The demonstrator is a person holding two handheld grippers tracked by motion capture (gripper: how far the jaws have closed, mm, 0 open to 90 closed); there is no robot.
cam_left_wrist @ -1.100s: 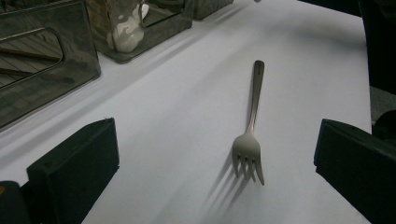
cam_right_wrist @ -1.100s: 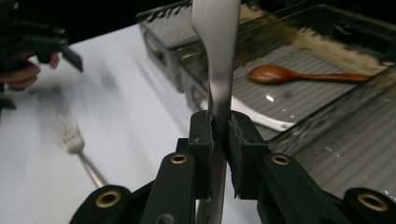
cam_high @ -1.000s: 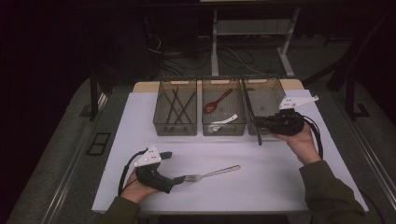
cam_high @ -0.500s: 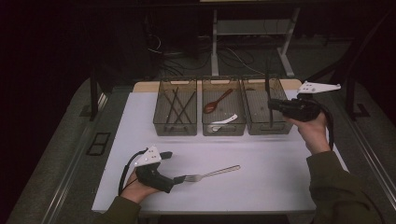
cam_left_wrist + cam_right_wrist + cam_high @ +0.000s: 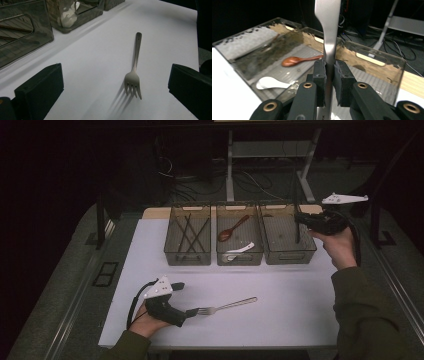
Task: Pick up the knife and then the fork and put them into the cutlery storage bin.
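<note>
A silver fork (image 5: 227,306) lies on the white table, tines toward my left gripper (image 5: 184,299). In the left gripper view the fork (image 5: 135,67) rests between the wide-open jaws of that gripper (image 5: 115,90), closer to the right-hand jaw and touching neither. My right gripper (image 5: 300,219) is held up over the right bin (image 5: 287,254), shut on a flat metal utensil (image 5: 296,227) that stands upright. The right gripper view shows the utensil's handle (image 5: 328,30) pinched between the pads of my right gripper (image 5: 330,75).
Three clear bins stand in a row at the back of the table. The left bin (image 5: 187,255) holds dark chopsticks (image 5: 189,232). A wooden spoon (image 5: 232,229) and a white spoon (image 5: 241,248) are in the middle bin (image 5: 239,259). Bare white tabletop (image 5: 280,285) lies in front of the bins.
My right gripper has lifted up and to the right with the metal utensil, which went from slanted to upright over the right bin. The left gripper and fork have not moved.
</note>
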